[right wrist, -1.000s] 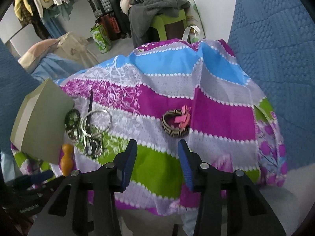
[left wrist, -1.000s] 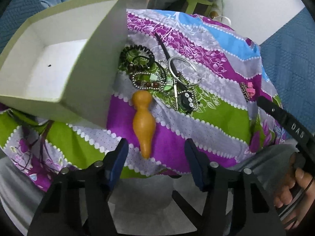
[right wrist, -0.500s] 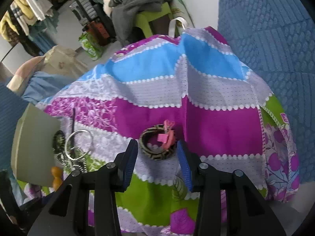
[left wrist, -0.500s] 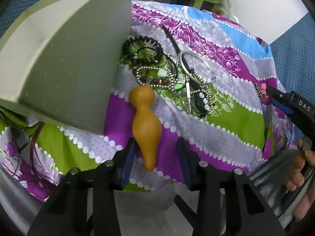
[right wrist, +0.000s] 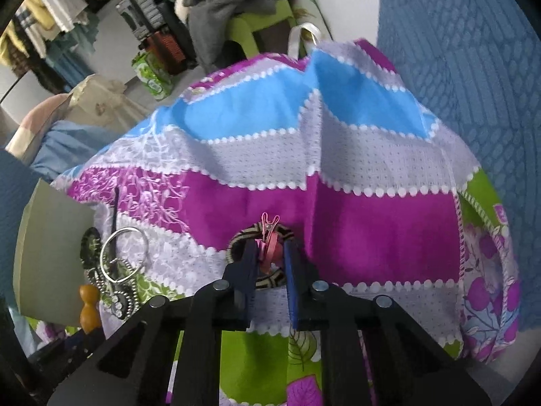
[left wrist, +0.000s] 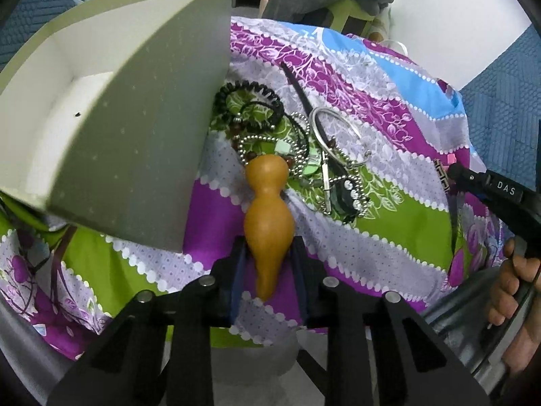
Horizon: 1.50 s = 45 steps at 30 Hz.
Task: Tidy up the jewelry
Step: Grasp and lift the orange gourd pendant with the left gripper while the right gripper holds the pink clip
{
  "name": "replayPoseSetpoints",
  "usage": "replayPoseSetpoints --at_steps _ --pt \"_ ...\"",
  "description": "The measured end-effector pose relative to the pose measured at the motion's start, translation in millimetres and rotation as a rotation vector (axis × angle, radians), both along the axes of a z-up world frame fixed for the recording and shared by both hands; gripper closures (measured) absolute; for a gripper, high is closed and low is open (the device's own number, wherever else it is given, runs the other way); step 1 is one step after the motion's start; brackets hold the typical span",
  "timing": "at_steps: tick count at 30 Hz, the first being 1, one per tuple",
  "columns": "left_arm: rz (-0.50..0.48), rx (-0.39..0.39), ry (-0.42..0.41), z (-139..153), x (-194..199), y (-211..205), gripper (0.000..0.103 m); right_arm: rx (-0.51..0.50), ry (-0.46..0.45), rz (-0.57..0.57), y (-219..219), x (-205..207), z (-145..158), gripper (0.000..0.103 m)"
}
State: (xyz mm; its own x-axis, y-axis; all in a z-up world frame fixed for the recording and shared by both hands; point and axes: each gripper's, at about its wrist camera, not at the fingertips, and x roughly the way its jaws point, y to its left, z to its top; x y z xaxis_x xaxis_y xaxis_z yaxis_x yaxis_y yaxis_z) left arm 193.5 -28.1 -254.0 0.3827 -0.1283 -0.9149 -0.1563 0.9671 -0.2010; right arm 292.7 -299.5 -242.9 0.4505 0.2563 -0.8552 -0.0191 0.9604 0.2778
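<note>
Both claws are closing: left claw around the gourd pendant beside the box, right claw around the pink clip on the bangle. Squeeze fully before lifting.

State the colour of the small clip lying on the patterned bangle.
Pink; the clip shows best in the right wrist view.

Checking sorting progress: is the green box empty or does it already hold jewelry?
Empty as far as visible: the green box shows bare white floor with one dark speck; the near corner is hidden.
</note>
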Motion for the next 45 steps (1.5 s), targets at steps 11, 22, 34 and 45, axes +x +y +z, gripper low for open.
replayPoseSetpoints --at_steps 11,22,34,45 --pt "-0.039 -0.045 -0.054 25.0 -8.8 -4.3 0.077 -0.077 -0.096 0.071 27.0 -38.1 34.5 0.091" --pt "-0.06 -0.104 -0.11 44.8 -11.2 -1.9 0.078 -0.108 -0.081 0.125 47.9 -75.2 45.8 0.091" --pt "-0.103 -0.12 -0.156 61.2 -15.5 -1.9 0.103 -0.127 -0.077 0.13 55.1 -80.4 42.8 0.091" --pt "-0.085 -0.102 -0.1 38.0 -3.6 -11.1 0.1 -0.119 -0.05 0.145 57.9 -77.3 29.1 0.091"
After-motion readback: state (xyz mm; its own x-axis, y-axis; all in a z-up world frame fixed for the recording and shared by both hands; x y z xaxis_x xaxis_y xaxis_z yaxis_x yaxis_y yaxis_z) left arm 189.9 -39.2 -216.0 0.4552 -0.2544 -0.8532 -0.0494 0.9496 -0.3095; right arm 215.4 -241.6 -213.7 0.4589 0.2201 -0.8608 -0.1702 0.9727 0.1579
